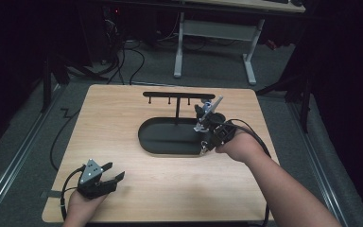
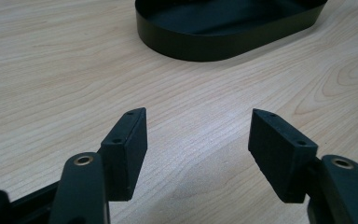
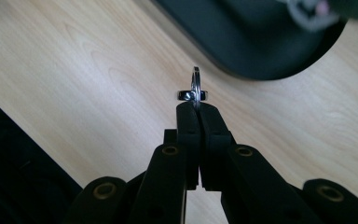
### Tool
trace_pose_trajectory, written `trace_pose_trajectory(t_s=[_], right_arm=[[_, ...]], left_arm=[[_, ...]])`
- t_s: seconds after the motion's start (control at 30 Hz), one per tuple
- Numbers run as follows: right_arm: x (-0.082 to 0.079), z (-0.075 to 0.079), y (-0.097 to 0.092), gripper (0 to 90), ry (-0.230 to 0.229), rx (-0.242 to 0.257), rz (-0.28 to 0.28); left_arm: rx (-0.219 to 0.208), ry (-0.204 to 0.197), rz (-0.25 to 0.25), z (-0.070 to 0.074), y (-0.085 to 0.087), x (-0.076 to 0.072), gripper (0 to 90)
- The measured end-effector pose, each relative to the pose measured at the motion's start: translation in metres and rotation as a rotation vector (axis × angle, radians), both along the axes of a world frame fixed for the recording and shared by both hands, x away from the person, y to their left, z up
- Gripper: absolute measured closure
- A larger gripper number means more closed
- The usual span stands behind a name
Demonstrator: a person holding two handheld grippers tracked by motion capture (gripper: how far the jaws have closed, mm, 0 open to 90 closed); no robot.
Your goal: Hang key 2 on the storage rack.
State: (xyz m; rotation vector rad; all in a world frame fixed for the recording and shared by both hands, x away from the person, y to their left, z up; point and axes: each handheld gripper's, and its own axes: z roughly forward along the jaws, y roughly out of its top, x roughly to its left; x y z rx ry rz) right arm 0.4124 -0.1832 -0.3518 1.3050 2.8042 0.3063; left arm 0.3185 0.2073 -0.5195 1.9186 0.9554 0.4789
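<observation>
My right gripper (image 1: 207,136) hovers over the right end of a black oval tray (image 1: 144,138). In the right gripper view its jaws (image 3: 196,108) are shut on a small metal ring (image 3: 196,84), which stands edge-on above the tips, with a short metal piece across its base. Below the ring lie the wooden tabletop and the tray's rim (image 3: 242,63). My left gripper (image 1: 115,170) rests near the table's front left corner, open, with bare wood between its fingers (image 2: 198,140). It faces the tray (image 2: 191,46).
A black T-shaped stand with three small hooks (image 1: 177,95) rises from the back of the tray. A blurred grey and pink object (image 3: 312,11) hangs at the top right of the right gripper view. Desk legs and cables stand on the floor beyond the table.
</observation>
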Motion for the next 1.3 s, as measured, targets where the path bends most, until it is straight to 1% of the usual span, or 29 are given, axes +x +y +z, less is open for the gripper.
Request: trace_pose_trajectory(t_s=[0.1,0.13,0.2,0.23,0.3,0.37,0.4,0.43,0.5,0.53,0.57,0.6,0.67,0.7,0.83,0.93,1.0,1.07,1.1,1.17,1.2,1.3], right_arm=[[0.01,0.006,0.003,89.2,-0.007,-0.002,0.003],[0.012,0.008,0.004,89.2,-0.002,-0.005,-0.011],[0.021,0.01,0.006,89.1,-0.012,-0.006,0.012],[0.024,0.012,0.008,89.1,-0.008,-0.006,-0.002],[0.031,0.014,0.011,89.1,-0.017,-0.003,0.006],[0.036,0.017,0.014,89.1,-0.016,-0.007,-0.004],[0.04,0.018,0.015,89.2,-0.027,-0.007,0.016],[0.043,0.019,0.017,89.2,-0.027,-0.005,0.007],[0.05,0.021,0.02,89.1,-0.032,-0.004,0.011],[0.053,0.022,0.022,89.1,-0.031,-0.005,0.006],[0.056,0.023,0.023,89.2,-0.037,-0.005,0.015],[0.059,0.024,0.024,89.1,-0.033,-0.007,0.007],[0.066,0.025,0.027,89.2,-0.036,-0.011,0.015],[0.069,0.025,0.028,89.1,-0.034,-0.009,0.006],[0.084,0.027,0.032,89.2,-0.034,-0.018,0.018],[0.091,0.028,0.036,89.1,-0.03,-0.013,0.016],[0.093,0.029,0.038,89.1,-0.031,-0.02,0.021],[0.097,0.031,0.04,89.1,-0.03,-0.02,0.012],[0.099,0.032,0.04,89.1,-0.033,-0.019,0.018],[0.102,0.033,0.04,89.2,-0.035,-0.009,0.009],[0.104,0.033,0.04,89.1,-0.036,-0.016,0.014],[0.108,0.035,0.04,89.2,-0.041,-0.013,-0.001]], left_arm=[[0.001,-0.001,0.0,0.0,0.0,0.0,38.0],[0.002,-0.001,0.0,0.0,0.0,0.0,38.0],[0.003,-0.001,0.0,0.0,0.0,0.0,38.0],[0.003,0.0,-0.001,0.0,0.0,0.0,38.0],[0.002,0.0,0.0,-0.001,0.0,0.0,38.1],[0.004,0.0,-0.001,-0.001,0.0,0.0,38.0],[0.004,0.0,-0.001,-0.001,0.0,0.001,38.1],[0.003,0.0,0.0,-0.001,0.0,0.001,38.0],[0.002,-0.001,0.001,-0.001,0.001,0.001,38.1],[0.002,-0.002,0.002,-0.001,0.001,0.001,38.1],[0.0,-0.002,0.004,-0.001,0.001,0.001,38.1],[-0.001,-0.002,0.004,-0.001,0.001,0.001,38.1],[-0.002,-0.002,0.004,-0.001,0.001,0.001,38.1],[0.001,-0.003,0.003,-0.001,0.001,0.001,38.1],[0.003,-0.002,0.005,-0.001,0.002,0.001,38.1],[0.002,-0.001,0.008,-0.002,0.003,0.002,38.1],[0.001,0.0,0.01,-0.002,0.004,0.002,38.1],[0.002,0.0,0.009,-0.002,0.004,0.002,38.2],[0.004,0.0,0.009,-0.002,0.004,0.002,38.2],[0.003,0.004,0.009,-0.002,0.004,0.002,38.2],[0.002,0.003,0.009,-0.002,0.004,0.002,38.2],[0.002,0.002,0.011,-0.003,0.004,0.002,38.2]])
